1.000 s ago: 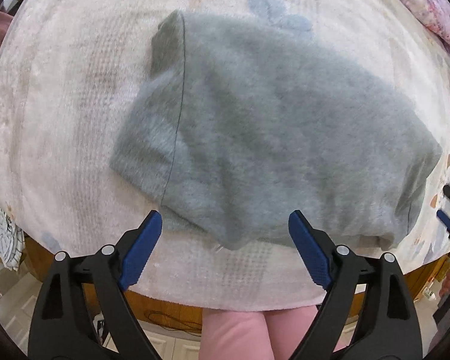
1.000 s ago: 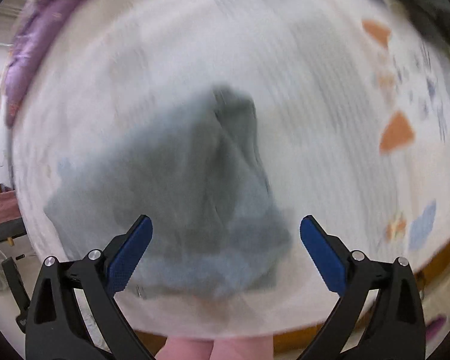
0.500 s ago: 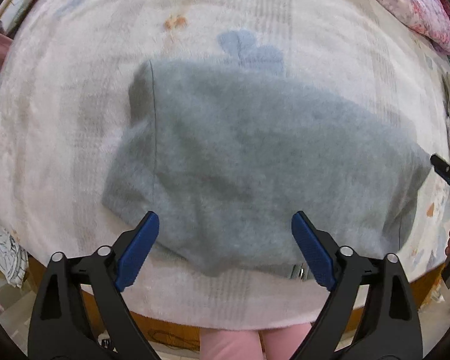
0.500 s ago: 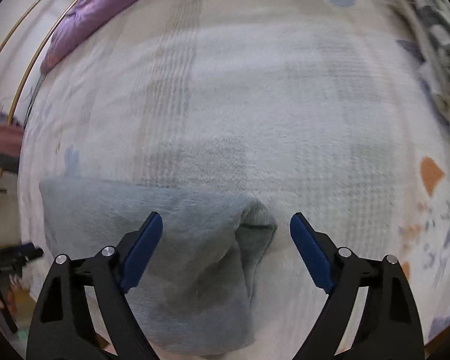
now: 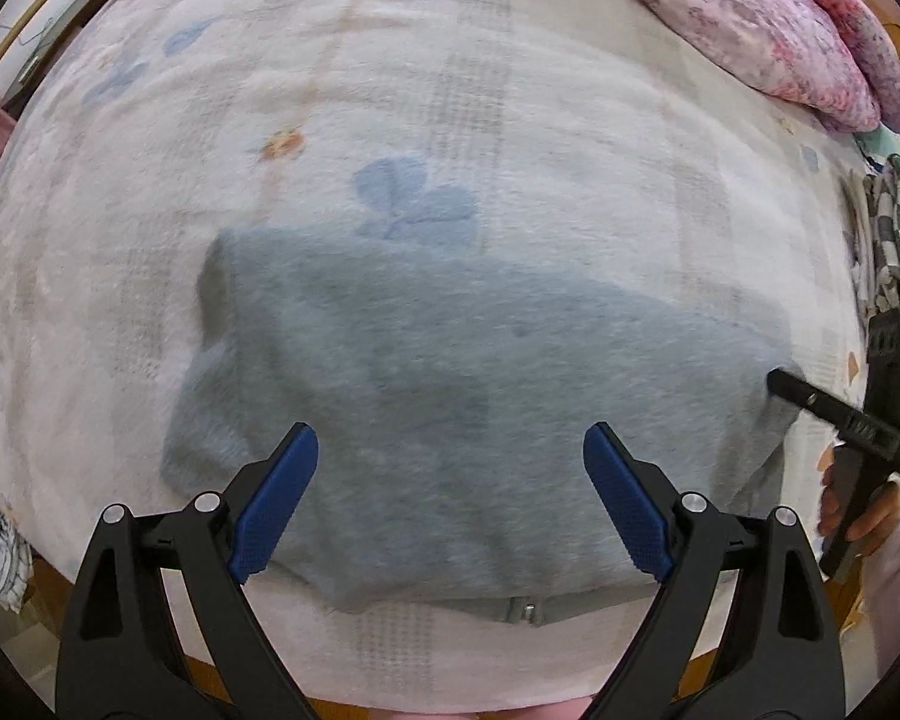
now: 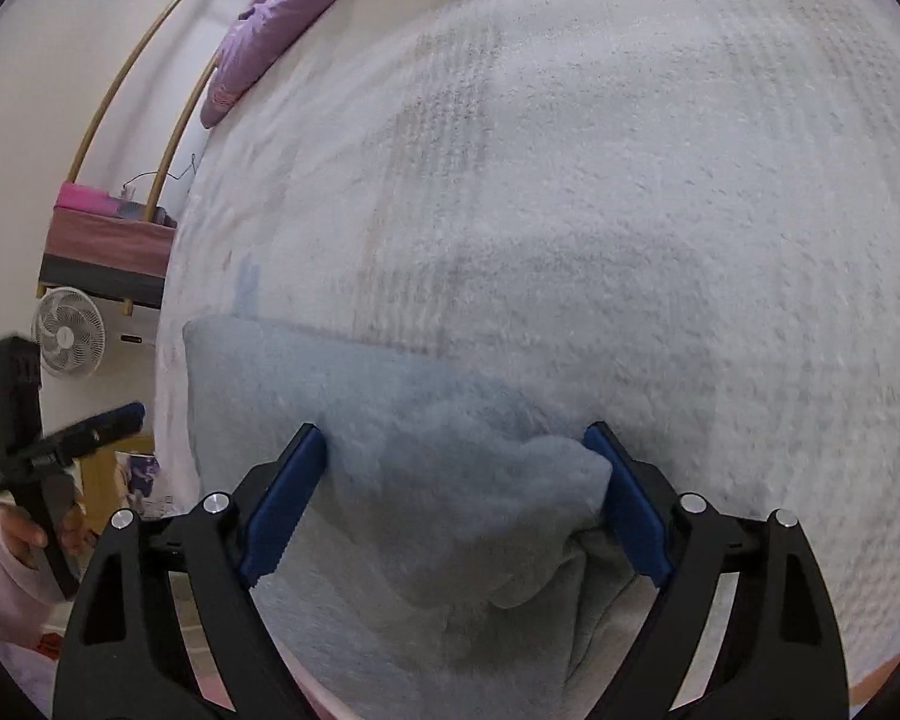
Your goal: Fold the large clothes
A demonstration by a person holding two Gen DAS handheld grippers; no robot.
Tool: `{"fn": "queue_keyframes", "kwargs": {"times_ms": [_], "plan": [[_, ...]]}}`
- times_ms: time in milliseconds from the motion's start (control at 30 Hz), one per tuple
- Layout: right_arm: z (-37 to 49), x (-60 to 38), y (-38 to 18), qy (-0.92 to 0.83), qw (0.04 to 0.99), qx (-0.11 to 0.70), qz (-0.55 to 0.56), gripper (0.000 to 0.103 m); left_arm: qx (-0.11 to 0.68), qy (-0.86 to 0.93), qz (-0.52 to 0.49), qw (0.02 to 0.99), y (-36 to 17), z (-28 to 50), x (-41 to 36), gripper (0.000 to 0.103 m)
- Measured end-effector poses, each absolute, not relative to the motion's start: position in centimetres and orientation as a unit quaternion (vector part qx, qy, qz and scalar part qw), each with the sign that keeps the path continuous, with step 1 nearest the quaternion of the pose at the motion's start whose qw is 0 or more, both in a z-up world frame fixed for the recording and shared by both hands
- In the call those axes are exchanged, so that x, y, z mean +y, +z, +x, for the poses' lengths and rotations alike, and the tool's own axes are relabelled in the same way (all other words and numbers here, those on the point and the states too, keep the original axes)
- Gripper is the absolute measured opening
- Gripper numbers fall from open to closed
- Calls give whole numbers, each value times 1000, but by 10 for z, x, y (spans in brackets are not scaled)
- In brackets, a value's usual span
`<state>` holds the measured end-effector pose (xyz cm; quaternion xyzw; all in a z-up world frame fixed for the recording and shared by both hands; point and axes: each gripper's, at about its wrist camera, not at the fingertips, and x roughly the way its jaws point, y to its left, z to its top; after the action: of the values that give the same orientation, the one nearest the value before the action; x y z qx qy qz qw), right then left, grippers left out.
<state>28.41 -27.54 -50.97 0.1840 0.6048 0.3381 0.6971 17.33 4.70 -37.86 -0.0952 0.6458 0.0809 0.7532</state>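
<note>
Both open claws (image 5: 450, 504) (image 6: 456, 498) face the folded grey garment (image 5: 450, 396), lying left-to-right.

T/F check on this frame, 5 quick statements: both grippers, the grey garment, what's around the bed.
1. The left gripper is open above the grey garment. True.
2. The right gripper is shut tight on the garment. False: its jaws are spread wide, with a bunched end of the garment between them.
3. The garment lies on a pale fleece blanket. True.
4. A white fan stands on the bed. False: it stands on the floor beside the bed.
5. The garment is bright red. False: it is grey.
</note>
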Motion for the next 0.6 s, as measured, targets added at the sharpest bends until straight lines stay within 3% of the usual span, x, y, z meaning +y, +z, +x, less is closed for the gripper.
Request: {"fn": "queue_keyframes", "kwargs": {"times_ms": [200,300,533,600], "plan": [[294,-270,-500,352,724,585,95,83,651,65,-81,752,-374,184,33,90],[302,-264,-508,396,709,579,70,90,651,60,-59,755,-374,184,29,90],[282,-310,-545,424,611,611,272,92,662,63,-97,740,-389,183,35,90],[252,-311,-550,432,599,616,274,92,660,59,-115,740,-391,183,35,90]]}}
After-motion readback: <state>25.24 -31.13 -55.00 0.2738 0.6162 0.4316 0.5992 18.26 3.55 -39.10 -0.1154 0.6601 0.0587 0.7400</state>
